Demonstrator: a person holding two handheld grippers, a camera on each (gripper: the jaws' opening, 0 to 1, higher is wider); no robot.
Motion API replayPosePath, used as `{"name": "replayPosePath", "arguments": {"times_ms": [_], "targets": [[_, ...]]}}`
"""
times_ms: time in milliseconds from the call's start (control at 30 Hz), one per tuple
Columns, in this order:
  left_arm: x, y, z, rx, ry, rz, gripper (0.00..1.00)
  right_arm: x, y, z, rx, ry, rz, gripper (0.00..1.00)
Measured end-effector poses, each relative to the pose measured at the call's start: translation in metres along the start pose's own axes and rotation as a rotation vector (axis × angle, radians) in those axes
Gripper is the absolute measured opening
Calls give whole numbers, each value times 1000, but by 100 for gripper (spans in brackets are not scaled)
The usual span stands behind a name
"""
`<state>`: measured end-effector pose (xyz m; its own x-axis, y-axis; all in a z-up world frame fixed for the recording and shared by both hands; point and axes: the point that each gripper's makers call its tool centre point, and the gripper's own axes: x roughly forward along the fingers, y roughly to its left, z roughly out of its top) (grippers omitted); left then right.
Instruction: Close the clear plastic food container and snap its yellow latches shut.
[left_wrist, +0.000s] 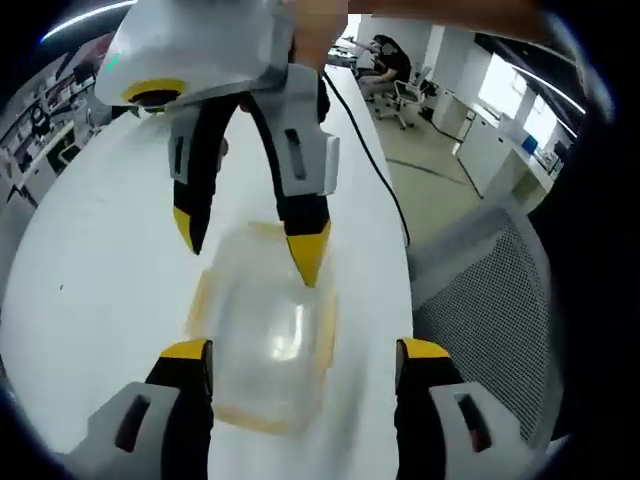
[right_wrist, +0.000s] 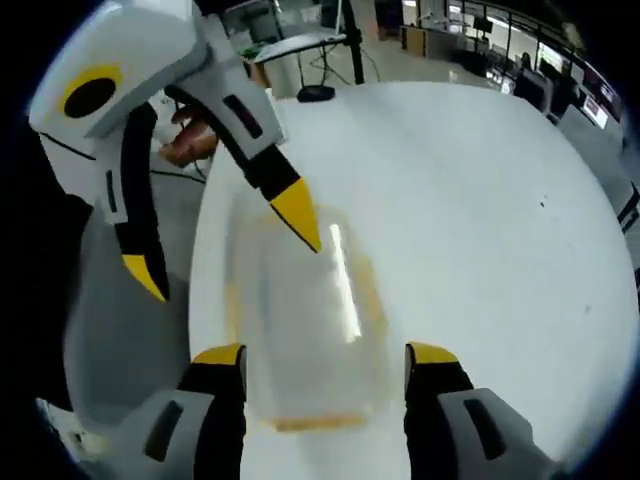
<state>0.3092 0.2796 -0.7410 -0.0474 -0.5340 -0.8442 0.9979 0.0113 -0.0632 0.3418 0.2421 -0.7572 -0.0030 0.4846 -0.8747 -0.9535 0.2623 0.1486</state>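
Observation:
A clear plastic container (left_wrist: 265, 345) with yellow latches along its sides lies on the white table (left_wrist: 80, 280), blurred by motion. My left gripper (left_wrist: 305, 350) is open, with a jaw on either side of the container's near end. The right gripper (left_wrist: 247, 243) comes down from the top, open, with one yellow fingertip (left_wrist: 310, 255) over the container's far edge. In the right gripper view the same container (right_wrist: 300, 330) lies between the open right gripper (right_wrist: 325, 355) jaws. There the left gripper (right_wrist: 222, 248) reaches in from the upper left, one fingertip (right_wrist: 298, 215) over the lid. I cannot tell how the latches stand.
A black cable (left_wrist: 370, 150) runs along the table's right edge. A grey mesh chair (left_wrist: 500, 270) stands beside that edge. A person (left_wrist: 385, 60) sits at a far desk. A black stand base (right_wrist: 318, 93) rests at the far end, and a hand (right_wrist: 185, 140) holds the left gripper.

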Motion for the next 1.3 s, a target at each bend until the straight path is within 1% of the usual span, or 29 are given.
{"name": "replayPosePath", "arguments": {"times_ms": [100,200,300,400,533,600,733,800,867,967,1167,1233,1300], "targets": [[-2,2,-2,3,-3,-21,74,1,4,-4,-34,20,-16,66],[2,3,-8,30,26,-45,76,1,8,-9,-65,41,-27,70],[4,7,-15,51,54,-48,77,0,9,-10,-93,36,-49,73],[5,12,-19,69,74,-41,79,1,13,-11,-105,32,-54,74],[8,18,-26,93,109,-31,80,6,9,-16,-145,57,-68,73],[10,26,-34,115,149,-1,81,8,5,-17,-173,61,-84,73],[18,30,-40,104,185,17,83,12,7,-17,-185,70,-76,73],[20,30,-43,116,197,14,82,15,8,-21,-198,89,-85,74],[22,28,-46,124,218,12,82,17,9,-25,-196,98,-80,76],[25,26,-50,166,242,17,83,20,11,-26,-209,104,-76,78],[35,31,-53,178,263,43,83,25,3,-30,-212,113,-104,78],[38,32,-54,196,271,54,84,28,5,-30,-212,106,-100,79],[40,33,-54,193,266,56,85,31,5,-31,-219,107,-104,80]]}}
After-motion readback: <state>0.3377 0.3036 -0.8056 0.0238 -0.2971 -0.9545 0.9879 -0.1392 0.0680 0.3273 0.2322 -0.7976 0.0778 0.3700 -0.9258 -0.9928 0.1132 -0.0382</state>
